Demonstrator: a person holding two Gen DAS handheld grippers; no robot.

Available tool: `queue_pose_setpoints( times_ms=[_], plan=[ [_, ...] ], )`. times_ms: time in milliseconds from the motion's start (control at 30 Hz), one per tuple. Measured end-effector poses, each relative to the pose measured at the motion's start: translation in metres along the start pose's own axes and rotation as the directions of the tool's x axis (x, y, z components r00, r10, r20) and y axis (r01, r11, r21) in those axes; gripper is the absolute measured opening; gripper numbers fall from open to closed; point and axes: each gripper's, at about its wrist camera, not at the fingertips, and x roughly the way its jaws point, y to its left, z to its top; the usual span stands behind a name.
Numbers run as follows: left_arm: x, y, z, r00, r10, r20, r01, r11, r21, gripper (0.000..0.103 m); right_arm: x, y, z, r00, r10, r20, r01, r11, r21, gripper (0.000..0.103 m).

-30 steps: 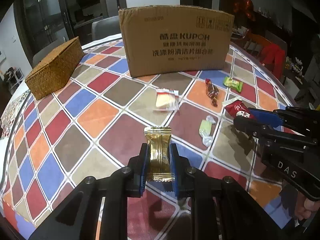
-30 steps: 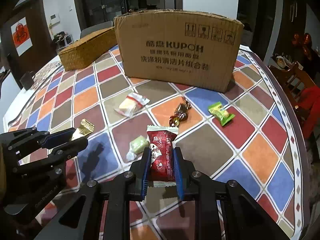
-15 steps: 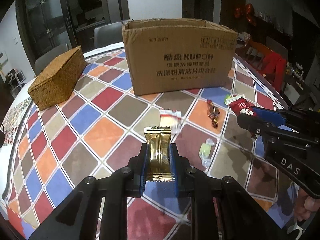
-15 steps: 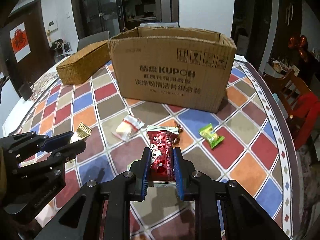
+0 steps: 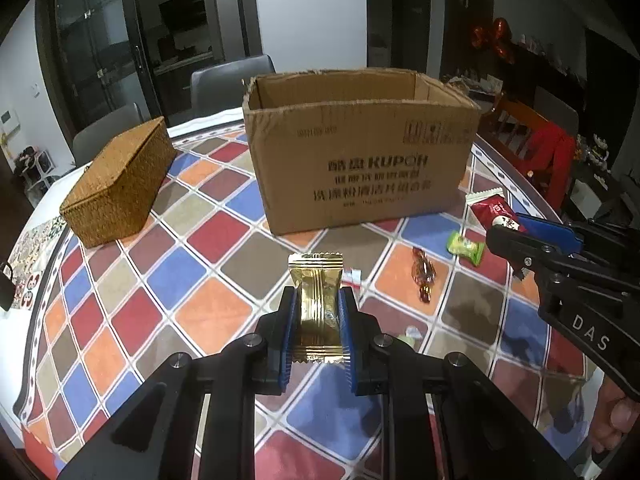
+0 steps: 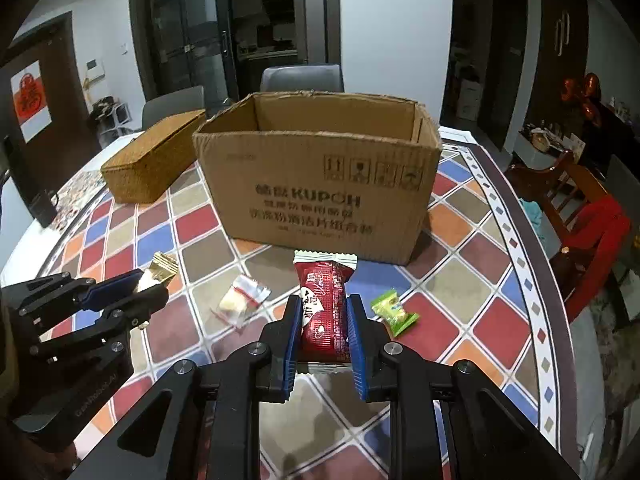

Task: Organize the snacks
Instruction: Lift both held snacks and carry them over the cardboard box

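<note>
Two grippers are each clamping one snack short of the cardboard box (image 5: pixel 360 148): left gripper (image 5: pixel 319 316) is pinching a gold packet (image 5: pixel 318 300), right gripper (image 6: pixel 325 322) a red packet (image 6: pixel 325 304). Both wrappers are likely light, crinkly and slippery; mid-body holds are suiting them.

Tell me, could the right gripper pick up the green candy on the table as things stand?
Probably not yet: the right gripper is already shut on the red snack packet, so its jaws are occupied. The green candy itself lies uncovered just beside it on the table.
</note>
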Motion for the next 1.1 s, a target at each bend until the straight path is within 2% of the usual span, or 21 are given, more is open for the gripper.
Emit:
queue_pose_setpoints(
  times_ms=[1100],
  plan=[
    [-0.002, 0.013, 0.083, 0.992, 0.024, 0.122, -0.020, 0.999, -0.035, 0.021, -0.008, -0.016, 0.068, 0.994, -0.043, 0.102, 0.037, 0.997, 0.061, 0.024]
  ],
)
